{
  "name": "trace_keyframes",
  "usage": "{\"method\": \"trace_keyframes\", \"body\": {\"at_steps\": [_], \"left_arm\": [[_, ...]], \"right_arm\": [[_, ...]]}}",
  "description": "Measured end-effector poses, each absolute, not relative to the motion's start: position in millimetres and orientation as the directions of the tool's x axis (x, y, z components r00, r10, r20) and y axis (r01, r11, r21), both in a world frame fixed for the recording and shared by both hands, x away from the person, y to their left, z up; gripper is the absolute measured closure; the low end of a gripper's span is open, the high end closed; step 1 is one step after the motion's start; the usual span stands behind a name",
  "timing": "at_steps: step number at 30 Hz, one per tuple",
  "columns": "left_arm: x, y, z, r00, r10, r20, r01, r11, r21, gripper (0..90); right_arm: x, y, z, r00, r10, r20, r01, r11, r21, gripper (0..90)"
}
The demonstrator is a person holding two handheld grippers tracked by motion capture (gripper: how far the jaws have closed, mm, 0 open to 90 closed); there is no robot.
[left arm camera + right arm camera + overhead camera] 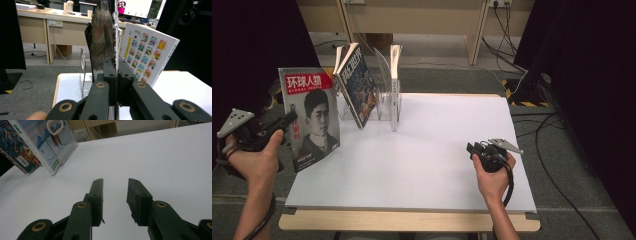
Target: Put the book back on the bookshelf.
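1. A magazine (pixel 310 116) with a red title band and a portrait cover is being held upright by the left gripper (pixel 287 120) at the left edge of the table (pixel 432 165).
2. In the left gripper view, the magazine (pixel 103 37) is being seen edge-on, and it is being pinched between the two black jaws, which are being pressed tight against its edge with no gap left.
3. The magazine's lower edge is being kept at the table's left rim; whether it is touching the white top cannot be told.
4. The left gripper is being gripped by the person's left hand (pixel 259 160), which is coming in from the bottom left of the high view.
5. A clear rack (pixel 384 95) is being seen standing at the far left part of the table, just beyond the held magazine.
6. A second magazine (pixel 357 82) is being leaned tilted in the rack, and a third book (pixel 395 75) is being kept upright in the slot to its right.
7. The right gripper (pixel 472 148) is being rested on the table near its right side, well apart from the rack.
8. In the right gripper view, the right gripper (pixel 115 188) is being held about half open, with bare white table showing between the jaws and nothing being grasped.
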State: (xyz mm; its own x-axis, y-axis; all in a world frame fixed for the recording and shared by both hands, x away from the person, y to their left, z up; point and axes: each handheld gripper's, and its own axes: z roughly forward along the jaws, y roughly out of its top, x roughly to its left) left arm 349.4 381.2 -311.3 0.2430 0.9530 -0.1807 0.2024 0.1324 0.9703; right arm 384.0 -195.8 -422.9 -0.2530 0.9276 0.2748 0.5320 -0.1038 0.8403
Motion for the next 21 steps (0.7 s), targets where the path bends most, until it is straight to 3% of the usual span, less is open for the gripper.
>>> {"method": "trace_keyframes", "body": {"at_steps": [21], "left_arm": [[378.5,383.6,-307.8,0.238,0.952,-0.194,0.199,0.148,0.969,86.9]], "right_arm": [[382.6,-198.5,-427.1,-0.242,0.929,0.28,0.536,-0.112,0.837,65.5]]}}
